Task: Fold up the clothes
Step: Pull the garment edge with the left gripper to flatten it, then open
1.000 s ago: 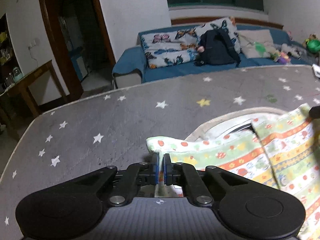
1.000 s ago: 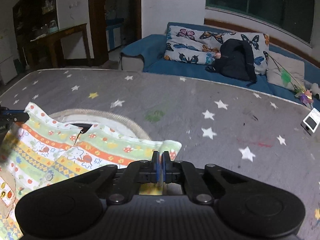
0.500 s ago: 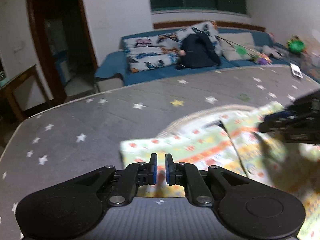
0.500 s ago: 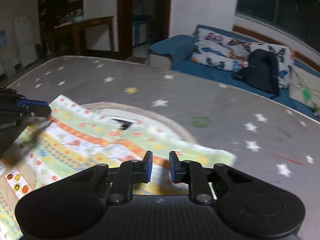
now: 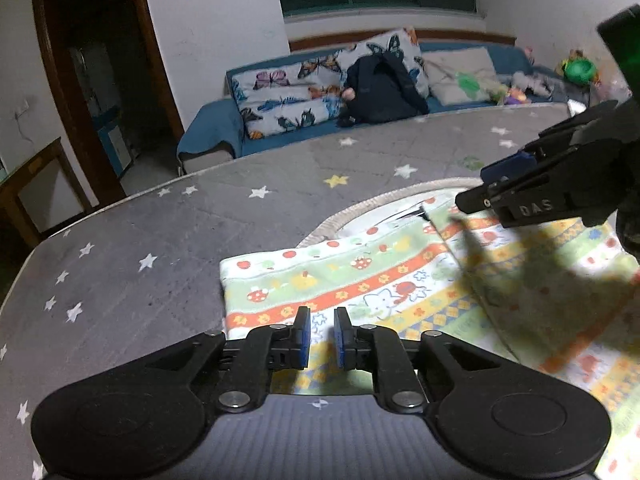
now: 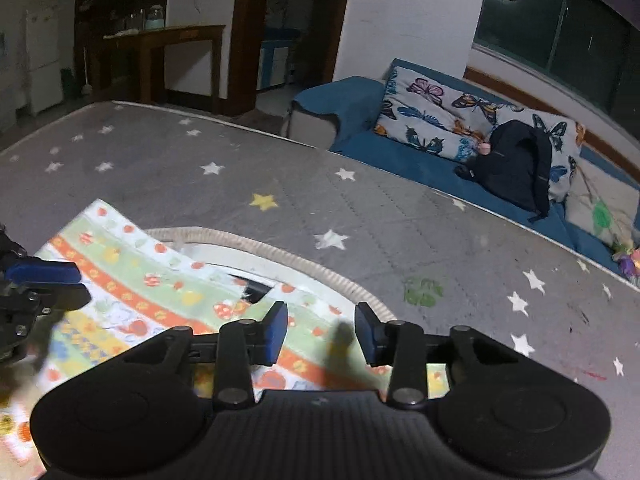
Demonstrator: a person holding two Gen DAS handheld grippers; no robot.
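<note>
A small patterned garment [image 5: 360, 276] with green, orange and yellow stripes lies folded flat on the grey star-print mattress [image 5: 160, 240]. My left gripper [image 5: 320, 338] hovers over its left edge, jaws opening a narrow gap with no cloth pinched between them. My right gripper [image 6: 320, 334] hangs above the garment [image 6: 132, 284] near its neck opening [image 6: 256, 290], jaws opening wider and holding nothing. Each gripper shows in the other's view: the right gripper [image 5: 504, 182] at the right, the left gripper [image 6: 44, 276] at the left edge.
A blue sofa [image 6: 360, 120] with butterfly cushions [image 6: 436, 120] and a black backpack [image 6: 516, 168] stands beyond the mattress's far edge. A wooden table [image 6: 160, 44] and a doorway [image 5: 96, 92] are at the back left. Toys [image 5: 576, 70] lie on the sofa's right end.
Both grippers have let go of the garment's corners, which now lie flat, and their jaws have parted. The two grippers have come closer together over the cloth.
</note>
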